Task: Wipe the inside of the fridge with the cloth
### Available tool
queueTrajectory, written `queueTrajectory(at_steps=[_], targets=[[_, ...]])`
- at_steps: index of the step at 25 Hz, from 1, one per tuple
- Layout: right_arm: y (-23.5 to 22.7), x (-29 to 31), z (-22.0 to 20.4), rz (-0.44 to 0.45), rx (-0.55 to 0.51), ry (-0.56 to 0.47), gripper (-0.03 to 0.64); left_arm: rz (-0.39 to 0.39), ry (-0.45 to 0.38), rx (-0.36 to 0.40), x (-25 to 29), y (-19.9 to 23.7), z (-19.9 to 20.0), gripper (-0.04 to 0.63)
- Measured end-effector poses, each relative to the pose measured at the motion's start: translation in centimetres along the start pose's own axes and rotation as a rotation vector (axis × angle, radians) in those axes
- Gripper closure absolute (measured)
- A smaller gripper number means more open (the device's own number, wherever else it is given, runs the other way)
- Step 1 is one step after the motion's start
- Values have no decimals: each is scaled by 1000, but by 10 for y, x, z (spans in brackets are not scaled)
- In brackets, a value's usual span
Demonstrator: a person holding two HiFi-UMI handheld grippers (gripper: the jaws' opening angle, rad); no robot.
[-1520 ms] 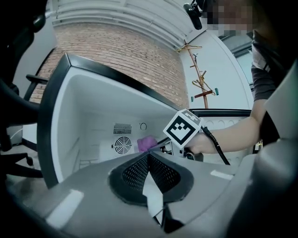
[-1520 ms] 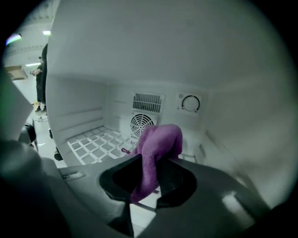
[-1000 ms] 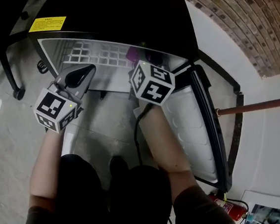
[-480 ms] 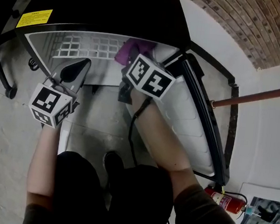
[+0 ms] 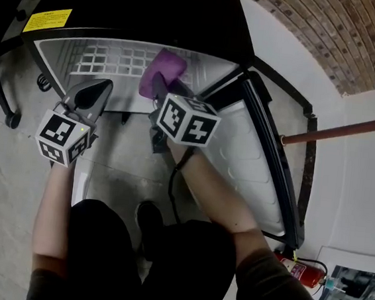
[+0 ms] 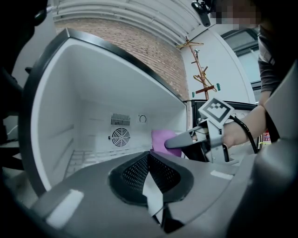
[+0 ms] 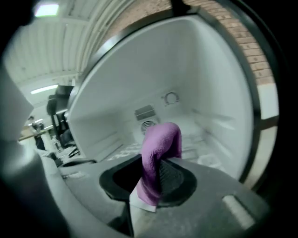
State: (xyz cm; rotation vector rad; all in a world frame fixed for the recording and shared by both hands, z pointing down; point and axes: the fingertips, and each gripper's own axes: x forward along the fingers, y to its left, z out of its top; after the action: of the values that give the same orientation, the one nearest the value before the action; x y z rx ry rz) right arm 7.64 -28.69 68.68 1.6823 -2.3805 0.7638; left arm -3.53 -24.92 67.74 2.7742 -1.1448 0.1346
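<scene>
The fridge [image 5: 148,15] stands open in front of me, with a white inside and a wire shelf [image 5: 117,62]. My right gripper [image 5: 157,86] is shut on a purple cloth [image 5: 164,67] and holds it just inside the opening, above the shelf. In the right gripper view the cloth [image 7: 160,144] droops over the jaws of the right gripper [image 7: 156,162], facing the back wall vent [image 7: 148,124]. My left gripper [image 5: 100,85] is shut with nothing in it, at the fridge's front left. From the left gripper [image 6: 150,155] I see the cloth [image 6: 160,138] and the right gripper [image 6: 186,139].
The fridge door [image 5: 259,167] hangs open to the right, close to my right arm. A black chair base [image 5: 7,120] stands at the left. A red fire extinguisher [image 5: 301,271] sits by the door's near end. A cable [image 5: 173,191] trails from the right gripper.
The right gripper has carried the purple cloth leftward and deeper into the fridge opening. The left gripper has stayed almost where it was, still shut.
</scene>
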Motion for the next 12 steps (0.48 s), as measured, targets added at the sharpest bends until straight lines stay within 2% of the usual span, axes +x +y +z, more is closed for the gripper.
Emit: queueTrajectory(at_steps=[3,5,7,9,11,12], targets=[[56,11,-32,238,-88,78,541,50,-7,10,-12,20,-4,578],[81,18,-57,337,-93,134,541,79,-3,23,-23,30,-8,578],[100,23,-85,417,-106,202,541,102,7,36,-33,36,-12,578],[117,28,-121,489,-134,319,541,130,16,36,-42,42,-18,578],[125,39,-154,502,-161,418,541,165,27,26,-50,51,-25,578],[125,48,-163,486,-167,429,541,178,32,23,-53,55,-28,578]])
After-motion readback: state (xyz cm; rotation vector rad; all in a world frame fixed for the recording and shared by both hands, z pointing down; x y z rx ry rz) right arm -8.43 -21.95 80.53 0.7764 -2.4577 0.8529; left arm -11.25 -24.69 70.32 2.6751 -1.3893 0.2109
